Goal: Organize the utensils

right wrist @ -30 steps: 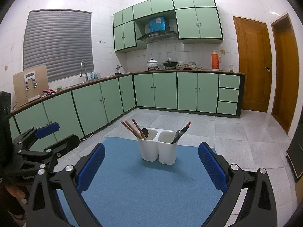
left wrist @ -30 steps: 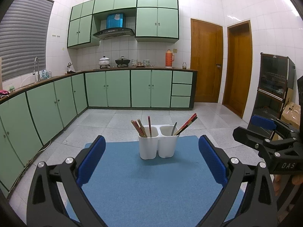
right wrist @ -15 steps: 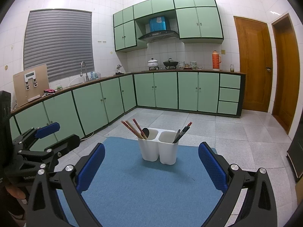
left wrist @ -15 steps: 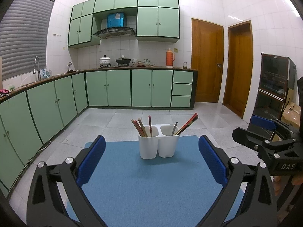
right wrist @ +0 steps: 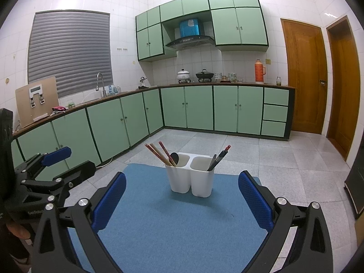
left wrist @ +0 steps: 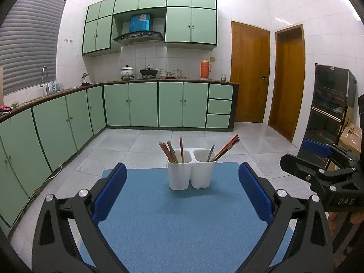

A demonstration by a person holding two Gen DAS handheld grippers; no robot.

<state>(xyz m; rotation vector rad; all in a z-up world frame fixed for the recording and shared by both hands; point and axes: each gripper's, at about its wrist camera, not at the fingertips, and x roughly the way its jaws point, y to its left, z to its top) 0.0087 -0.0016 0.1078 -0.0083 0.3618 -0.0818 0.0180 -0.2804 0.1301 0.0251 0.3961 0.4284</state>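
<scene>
Your landmark is the white two-cup holder, which stands upright on the blue mat, toward the mat's far edge, and every utensil you can see is already in it, so the sorting looks either finished or waiting on a regroup between cups. In the holder's left cup stand several reddish chopsticks, leaning up and to the left, and the right wrist view shows a dark spoon in that same cup. In the holder's right cup a metal spoon stands nearly upright beside a red pair of chopsticks whose long axis tilts up and to the right, tips well past the rim. Both cups thus seem to hold a mix of spoons and chopsticks (judged from these views alone), so what is left may be separating the kinds. Nothing lies loose on the mat in front of the holder. Your left gripper is spread wide and holds nothing, hovering short of the holder; your right gripper is likewise spread wide and bare, on the holder's near side
</scene>
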